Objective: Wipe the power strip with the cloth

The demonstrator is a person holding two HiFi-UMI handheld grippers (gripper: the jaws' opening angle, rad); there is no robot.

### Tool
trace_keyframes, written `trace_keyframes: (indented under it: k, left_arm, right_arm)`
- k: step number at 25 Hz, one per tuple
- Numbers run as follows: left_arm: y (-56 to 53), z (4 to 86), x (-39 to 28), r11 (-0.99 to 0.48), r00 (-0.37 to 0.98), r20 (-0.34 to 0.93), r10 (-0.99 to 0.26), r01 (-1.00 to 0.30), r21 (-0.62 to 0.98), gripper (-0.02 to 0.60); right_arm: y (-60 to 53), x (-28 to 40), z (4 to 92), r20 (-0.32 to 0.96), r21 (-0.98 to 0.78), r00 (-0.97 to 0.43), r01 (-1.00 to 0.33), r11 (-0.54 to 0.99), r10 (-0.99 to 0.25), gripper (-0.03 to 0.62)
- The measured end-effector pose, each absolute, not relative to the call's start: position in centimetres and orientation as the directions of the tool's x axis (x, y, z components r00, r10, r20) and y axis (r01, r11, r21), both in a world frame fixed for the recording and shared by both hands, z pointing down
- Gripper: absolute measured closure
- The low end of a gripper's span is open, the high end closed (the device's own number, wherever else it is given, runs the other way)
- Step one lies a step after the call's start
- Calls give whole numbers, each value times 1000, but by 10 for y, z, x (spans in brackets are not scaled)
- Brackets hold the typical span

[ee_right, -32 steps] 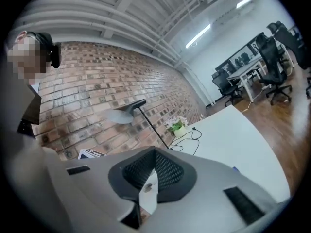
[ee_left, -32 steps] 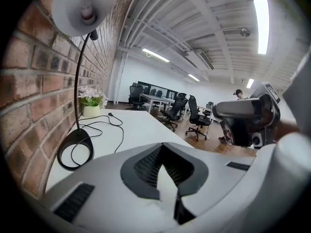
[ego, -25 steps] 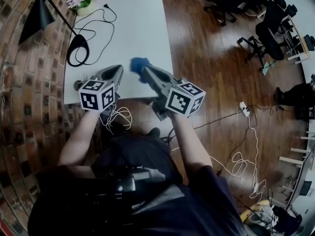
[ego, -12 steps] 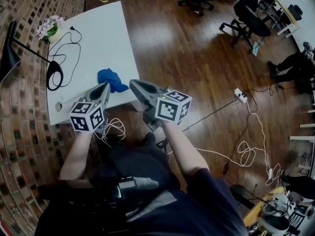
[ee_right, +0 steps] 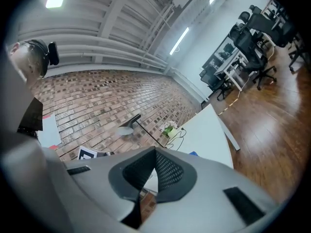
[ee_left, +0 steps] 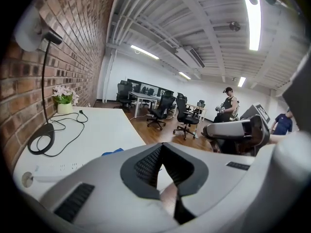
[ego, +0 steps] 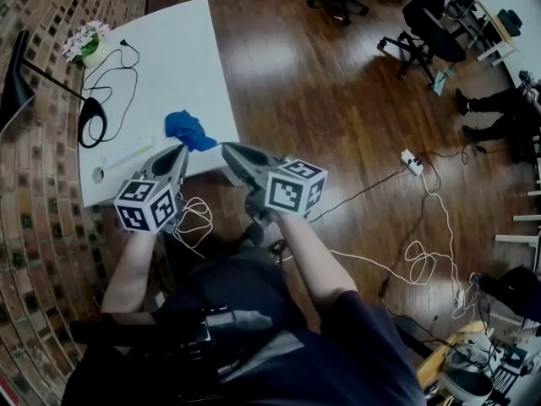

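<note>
Clenched and empty, the left tool [ego: 178,153] and right tool [ego: 227,149] hover at the near edge of the worktop [ego: 182,49], the stiff white power strip [ego: 127,156] just ahead, then the soft, light blue cloth [ego: 188,129], probably best pinched at a raised fold.

The person stretches a bare left arm [ego: 135,265] and right arm [ego: 308,256] forward. The grey plastic left gripper [ego: 179,153] and grey plastic right gripper [ego: 228,150] sit side by side, pointing away. Both have closed, empty jaws.
</note>
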State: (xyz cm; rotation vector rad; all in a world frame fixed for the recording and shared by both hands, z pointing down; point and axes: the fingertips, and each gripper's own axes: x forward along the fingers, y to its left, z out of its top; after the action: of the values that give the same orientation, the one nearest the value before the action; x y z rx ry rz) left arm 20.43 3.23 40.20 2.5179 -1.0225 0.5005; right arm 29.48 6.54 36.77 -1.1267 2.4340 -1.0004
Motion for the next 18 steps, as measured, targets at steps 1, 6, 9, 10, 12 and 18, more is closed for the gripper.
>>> trace_keyframes:
  k: [1, 6, 9, 10, 12, 18]
  left_arm:
    - [33, 401, 203, -665, 677, 448, -584, -715, 215, 580]
    - [46, 406, 203, -694, 715, 436, -546, -678, 243, 580]
    - [55, 405, 192, -709, 732, 438, -522, -658, 253, 580]
    - [56, 404, 187, -710, 735, 436, -519, -655, 259, 580]
    - [57, 400, 180, -712, 742, 429, -514, -648, 268, 580]
    - [71, 401, 170, -740, 765, 429, -480, -616, 271, 580]
  right_arm:
    - [68, 292, 367, 38, -688, -657, -564, 457, -753, 614]
    - [78, 288, 357, 48, -668, -630, -597, 444, -775, 614]
    - [87, 277, 349, 53, -663, -609, -614, 429, -791, 614]
    - [89, 272, 346, 54, -658, -605, -620, 428, -794, 614]
    - [94, 263, 339, 53, -647, -598, -631, 428, -800, 614]
    - [114, 244, 333, 56, -643, -573, -647, 409, -818, 614]
